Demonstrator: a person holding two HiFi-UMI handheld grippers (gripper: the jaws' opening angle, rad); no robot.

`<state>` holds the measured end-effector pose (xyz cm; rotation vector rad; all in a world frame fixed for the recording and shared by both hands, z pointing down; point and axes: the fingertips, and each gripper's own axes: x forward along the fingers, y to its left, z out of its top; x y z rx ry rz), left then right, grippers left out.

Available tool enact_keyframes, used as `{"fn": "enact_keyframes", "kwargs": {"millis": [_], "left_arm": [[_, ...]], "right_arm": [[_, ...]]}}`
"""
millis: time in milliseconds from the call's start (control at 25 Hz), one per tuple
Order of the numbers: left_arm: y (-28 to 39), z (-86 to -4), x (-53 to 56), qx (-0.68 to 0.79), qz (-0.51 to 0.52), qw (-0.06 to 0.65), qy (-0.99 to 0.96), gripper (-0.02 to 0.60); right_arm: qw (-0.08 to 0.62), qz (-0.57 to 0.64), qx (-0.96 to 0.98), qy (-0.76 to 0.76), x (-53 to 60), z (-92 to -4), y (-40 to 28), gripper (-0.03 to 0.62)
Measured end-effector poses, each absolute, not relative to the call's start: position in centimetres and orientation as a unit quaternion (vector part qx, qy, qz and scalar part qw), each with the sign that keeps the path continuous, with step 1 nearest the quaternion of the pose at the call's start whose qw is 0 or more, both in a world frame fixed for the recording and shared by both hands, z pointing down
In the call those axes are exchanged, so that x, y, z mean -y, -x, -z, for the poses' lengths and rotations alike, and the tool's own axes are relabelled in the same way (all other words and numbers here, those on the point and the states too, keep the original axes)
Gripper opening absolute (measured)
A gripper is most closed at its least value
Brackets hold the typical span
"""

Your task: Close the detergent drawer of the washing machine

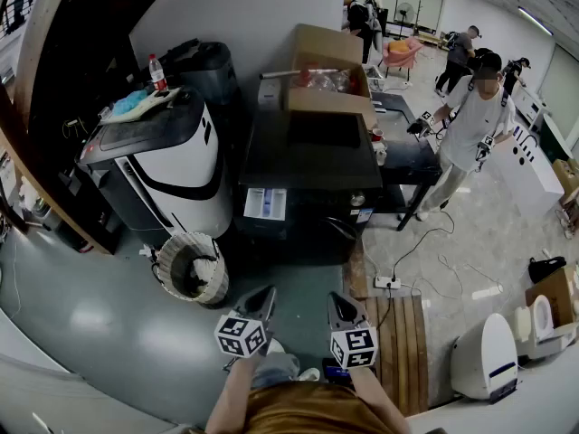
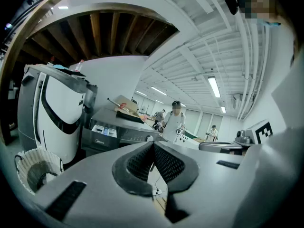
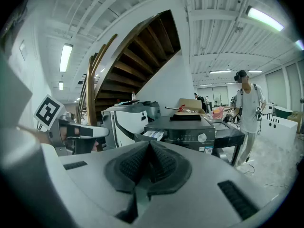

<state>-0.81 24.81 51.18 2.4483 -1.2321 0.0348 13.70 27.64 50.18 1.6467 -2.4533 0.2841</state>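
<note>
The black washing machine stands ahead of me, with its detergent drawer pulled out at the front left, showing a white and blue inside. My left gripper and right gripper are held low in front of me, well short of the machine, both shut on nothing. In the left gripper view the shut jaws point toward the machine and the drawer. In the right gripper view the drawer juts from the machine.
A white and black appliance stands left of the washer, with a woven basket in front of it. A cardboard box sits on the washer. A power strip and wooden slats lie at right. A person stands at the far right.
</note>
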Motion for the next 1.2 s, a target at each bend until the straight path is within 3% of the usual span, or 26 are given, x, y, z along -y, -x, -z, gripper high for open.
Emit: {"fn": "enact_keyframes", "kwargs": {"millis": [280, 760, 1200], "left_arm": [[2.7, -51.1, -24.2, 0.495, -0.022, 0.171, -0.851, 0.023], [6.0, -53.0, -23.3, 0.523, -0.012, 0.210, -0.826, 0.023], [7.9, -55.9, -10.2, 0.516, -0.032, 0.230, -0.825, 0.023]], "right_arm": [[0.089, -0.091, 0.824, -0.552, -27.4, -50.5, -14.0, 0.011], [0.097, -0.106, 0.831, -0.538, -25.6, -52.0, -12.6, 0.012], [0.127, -0.123, 0.824, -0.539, -13.7, -54.7, -11.2, 0.012]]}}
